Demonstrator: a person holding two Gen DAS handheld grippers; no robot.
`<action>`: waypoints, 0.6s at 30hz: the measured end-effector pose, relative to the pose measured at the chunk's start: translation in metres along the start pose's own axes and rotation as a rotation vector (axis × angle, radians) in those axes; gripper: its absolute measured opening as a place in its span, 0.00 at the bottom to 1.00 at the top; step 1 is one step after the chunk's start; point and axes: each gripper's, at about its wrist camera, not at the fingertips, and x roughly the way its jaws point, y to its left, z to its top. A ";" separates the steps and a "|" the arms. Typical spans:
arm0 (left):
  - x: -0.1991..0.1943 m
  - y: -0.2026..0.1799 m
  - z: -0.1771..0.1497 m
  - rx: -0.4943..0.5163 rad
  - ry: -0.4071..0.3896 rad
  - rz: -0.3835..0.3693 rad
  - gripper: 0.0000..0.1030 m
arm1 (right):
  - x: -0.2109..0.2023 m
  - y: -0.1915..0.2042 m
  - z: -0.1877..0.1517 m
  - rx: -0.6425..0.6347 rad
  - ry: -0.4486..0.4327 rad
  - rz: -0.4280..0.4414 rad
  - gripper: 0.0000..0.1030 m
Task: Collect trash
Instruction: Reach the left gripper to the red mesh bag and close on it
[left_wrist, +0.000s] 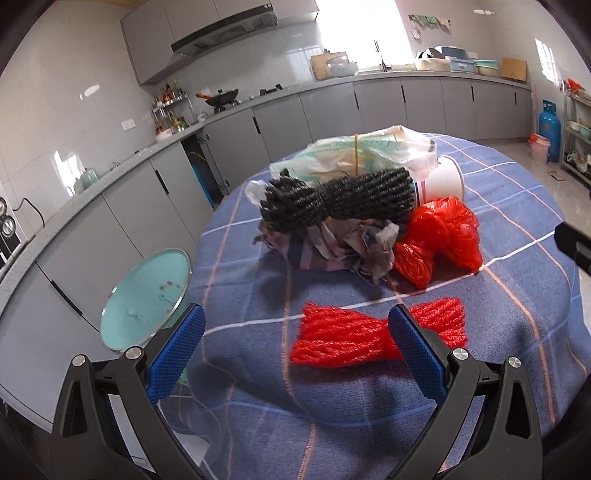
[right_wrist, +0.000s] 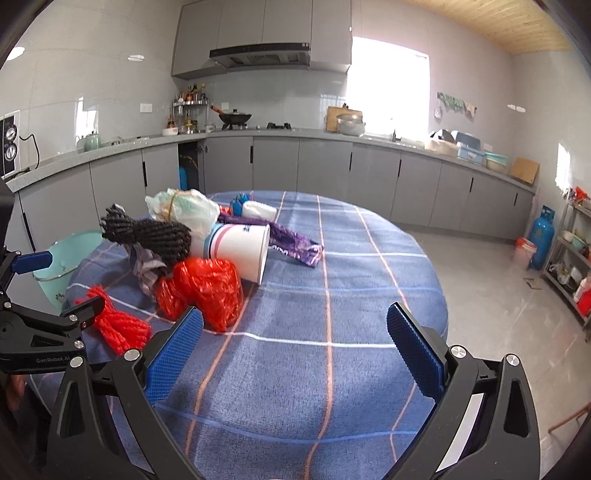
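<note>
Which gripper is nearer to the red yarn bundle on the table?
Left. The left gripper has its open jaws either side of the red yarn bundle; the right gripper sits to the bundle's right, over bare tablecloth.

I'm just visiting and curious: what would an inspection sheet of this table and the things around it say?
Surface: round table under a blue checked cloth.
Job's things: red rope bundle, black rope bundle, red plastic bag, crumpled cloth scraps, tipped paper cup, purple wrapper, banded white bag.
Clutter: teal basin beside the table.
Grippers: left gripper open, jaws either side of the red rope; right gripper open over bare cloth.
Cables: black cord at the counter appliance.
Surroundings: grey kitchen cabinets, blue gas cylinder.
</note>
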 end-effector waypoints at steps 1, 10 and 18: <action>0.002 -0.001 -0.001 -0.001 0.006 -0.008 0.94 | 0.002 0.001 -0.001 -0.003 0.008 0.000 0.95; 0.011 -0.014 -0.006 0.027 0.031 -0.102 0.56 | 0.016 0.007 -0.008 -0.024 0.040 0.000 0.95; 0.007 -0.023 -0.007 0.061 0.020 -0.189 0.01 | 0.022 0.012 -0.010 -0.040 0.051 0.007 0.95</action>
